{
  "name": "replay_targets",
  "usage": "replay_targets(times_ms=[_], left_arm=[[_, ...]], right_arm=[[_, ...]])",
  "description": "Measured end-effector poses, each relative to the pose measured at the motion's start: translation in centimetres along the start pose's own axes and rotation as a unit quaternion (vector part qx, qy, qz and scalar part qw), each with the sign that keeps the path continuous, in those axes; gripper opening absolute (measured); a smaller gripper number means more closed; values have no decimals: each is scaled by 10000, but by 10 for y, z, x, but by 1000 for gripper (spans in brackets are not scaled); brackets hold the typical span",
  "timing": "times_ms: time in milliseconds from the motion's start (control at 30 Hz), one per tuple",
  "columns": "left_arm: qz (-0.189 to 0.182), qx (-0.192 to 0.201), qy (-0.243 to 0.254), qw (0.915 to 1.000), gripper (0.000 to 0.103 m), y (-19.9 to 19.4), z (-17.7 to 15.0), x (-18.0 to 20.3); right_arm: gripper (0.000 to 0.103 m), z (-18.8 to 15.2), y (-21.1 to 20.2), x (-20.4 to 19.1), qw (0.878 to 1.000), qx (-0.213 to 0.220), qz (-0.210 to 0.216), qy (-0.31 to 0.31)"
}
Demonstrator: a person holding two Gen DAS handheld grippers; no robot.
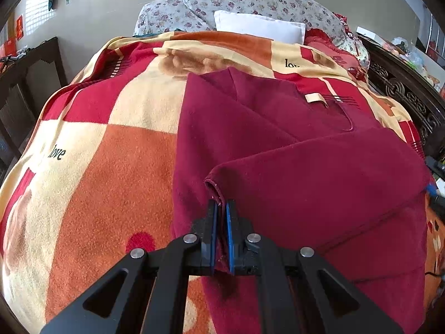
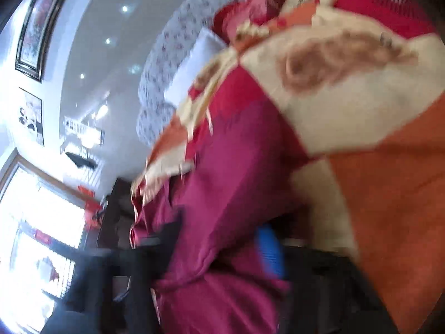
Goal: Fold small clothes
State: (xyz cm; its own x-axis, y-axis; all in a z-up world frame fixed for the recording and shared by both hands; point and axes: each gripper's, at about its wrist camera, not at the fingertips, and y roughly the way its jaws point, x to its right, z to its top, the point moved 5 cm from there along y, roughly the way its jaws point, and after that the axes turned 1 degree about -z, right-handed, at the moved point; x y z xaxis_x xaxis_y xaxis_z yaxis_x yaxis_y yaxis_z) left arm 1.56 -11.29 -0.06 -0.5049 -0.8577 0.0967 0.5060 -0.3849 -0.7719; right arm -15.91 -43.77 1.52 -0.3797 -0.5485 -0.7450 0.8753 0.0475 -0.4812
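A maroon fleece garment (image 1: 278, 128) lies partly folded on the checked blanket (image 1: 111, 153) of a bed, a cream label showing near its far edge. My left gripper (image 1: 222, 203) is shut on the garment's near hem, which is pinched between the blue pads; a fold lifts from that corner to the right. The right wrist view is blurred and rolled sideways. There the same garment (image 2: 236, 167) bunches between the fingers of my right gripper (image 2: 219, 239), and a blue pad (image 2: 271, 253) presses on the cloth from the right.
Floral pillows (image 1: 250, 0) and a white pillow (image 1: 258, 26) lie at the head of the bed. A dark carved wooden bed frame (image 1: 403, 91) runs along the right and dark furniture (image 1: 27, 83) stands at the left. A bright window (image 2: 41, 208) is beyond.
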Motion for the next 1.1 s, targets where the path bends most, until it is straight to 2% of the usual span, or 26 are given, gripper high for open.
replay_targets(times_ms=[33,167,267,367,500,567,667,733,833,967,1100], left_arm=[[-7,2,16,10000,6,0,0,0],[36,-15,30,10000,6,6,-4,1],[34,-8,15,10000,7,6,-6,0],[14,-9,34,10000,10,-4,-7,-2],[89,225,-12,9997,19,-27,-3,-8],[85,398,-48,9992,25,-36,3,-8],[-62,590,-165,9981,32,-43,11,-5],[-100,593,-132,9981,38,-37,14,1],[-16,444,-93,9990,38,-17,13,6],[86,122,-111,9998,38,16,7,2],[253,199,35,9995,39,19,6,6]], right_arm=[[14,1,-5,-2,9996,39,-190,-181],[12,-10,10,9,9917,-379,-1043,-642],[12,-12,5,11,9905,-462,-1096,-688],[15,-15,-11,3,9853,-425,-1352,-951],[15,-17,-38,-26,9780,-108,-1401,-1544],[15,-16,-36,-42,9723,-5,-1387,-1880],[15,-13,-12,-57,9585,-30,-1585,-2370],[15,-13,6,-54,9562,-178,-1661,-2404],[15,-11,29,-34,9474,-358,-2045,-2437],[15,-10,39,-19,9424,-487,-2074,-2579],[15,-6,34,-17,9488,-507,-2010,-2385]])
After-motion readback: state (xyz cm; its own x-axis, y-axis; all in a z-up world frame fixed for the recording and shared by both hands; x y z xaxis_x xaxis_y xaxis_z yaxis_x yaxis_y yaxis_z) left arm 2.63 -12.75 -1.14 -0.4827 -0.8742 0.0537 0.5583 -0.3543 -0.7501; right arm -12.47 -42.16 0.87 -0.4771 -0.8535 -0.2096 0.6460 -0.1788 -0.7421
